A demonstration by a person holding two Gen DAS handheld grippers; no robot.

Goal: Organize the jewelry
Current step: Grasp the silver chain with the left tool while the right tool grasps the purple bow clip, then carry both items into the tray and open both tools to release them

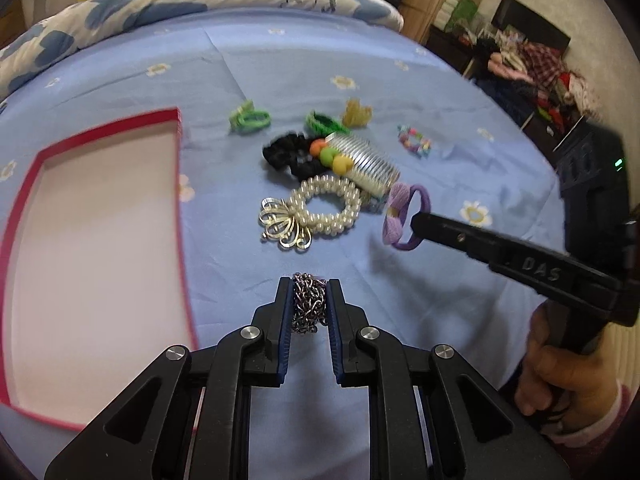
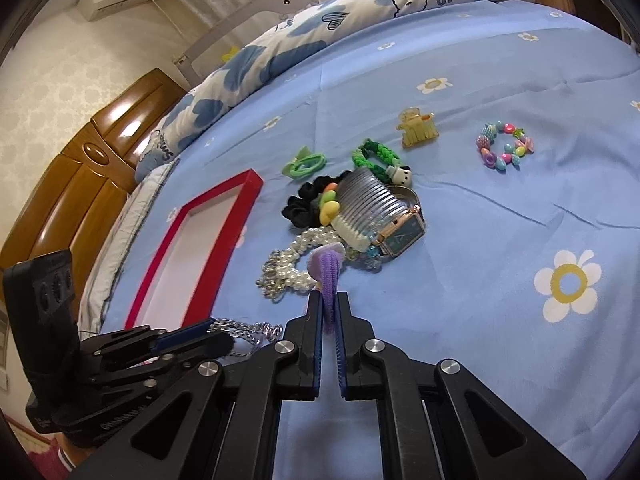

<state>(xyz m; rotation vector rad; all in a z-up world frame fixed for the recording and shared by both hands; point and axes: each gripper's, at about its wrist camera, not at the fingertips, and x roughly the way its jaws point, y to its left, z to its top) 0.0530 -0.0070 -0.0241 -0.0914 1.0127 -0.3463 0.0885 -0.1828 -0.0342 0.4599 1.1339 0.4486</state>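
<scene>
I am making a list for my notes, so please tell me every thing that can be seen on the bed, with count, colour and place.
box: 1, red rim, white inside, left on the bedsheet
metal chain: 1, silver, in the left gripper
purple hair tie: 1, in the right gripper
pearl bracelet: 1, white, middle
bangle stack: 1, silver, middle
watch: 1, dark face, beside the bangles
black scrunchie: 1, behind the pearls
green hair ties: 2, far side
yellow claw clip: 1, far side
bead bracelet: 1, multicolour, far right
bedsheet: 1, blue, flowered
left gripper: shut
right gripper: shut
</scene>
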